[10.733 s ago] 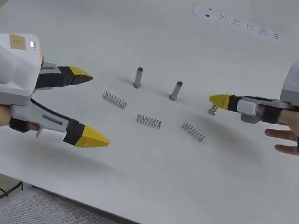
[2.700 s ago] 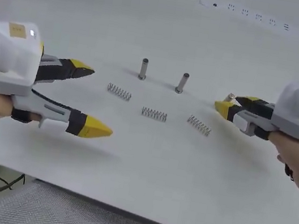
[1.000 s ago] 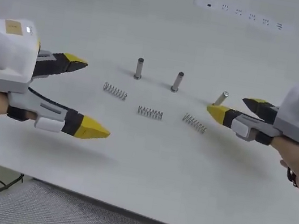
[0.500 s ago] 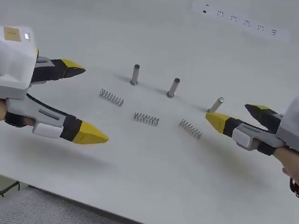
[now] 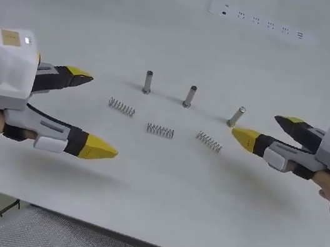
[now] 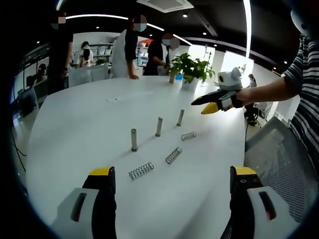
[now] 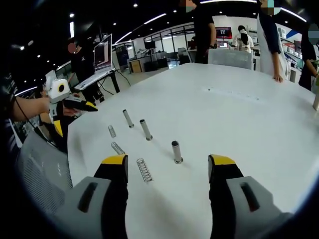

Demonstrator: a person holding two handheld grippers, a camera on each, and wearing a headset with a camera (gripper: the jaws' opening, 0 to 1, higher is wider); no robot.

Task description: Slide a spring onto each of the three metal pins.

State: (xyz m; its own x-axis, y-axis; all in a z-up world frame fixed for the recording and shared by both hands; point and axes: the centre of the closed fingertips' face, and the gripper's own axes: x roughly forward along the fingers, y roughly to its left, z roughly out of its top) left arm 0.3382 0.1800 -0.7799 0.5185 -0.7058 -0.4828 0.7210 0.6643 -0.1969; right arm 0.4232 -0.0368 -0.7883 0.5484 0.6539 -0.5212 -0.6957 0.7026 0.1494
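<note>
White table (image 5: pixel 155 217) carries it all. Left gripper (image 5: pixel 98 113) and right gripper (image 5: pixel 261 127) both gape wide, empty. Three springs (image 5: pixel 160 131) lie just in front of the middle pin (image 5: pixel 190 96), two more pins (image 5: pixel 148 81) flanking it. Pinched carelessly, a spring may flick away, or a jaw topple a pin.

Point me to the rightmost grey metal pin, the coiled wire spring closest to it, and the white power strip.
Rightmost grey metal pin (image 5: pixel 236 116): head view, mid-shaft.
Coiled wire spring (image 5: pixel 209 142): head view, middle coils.
White power strip (image 5: pixel 258 22): head view, centre of its top.
</note>
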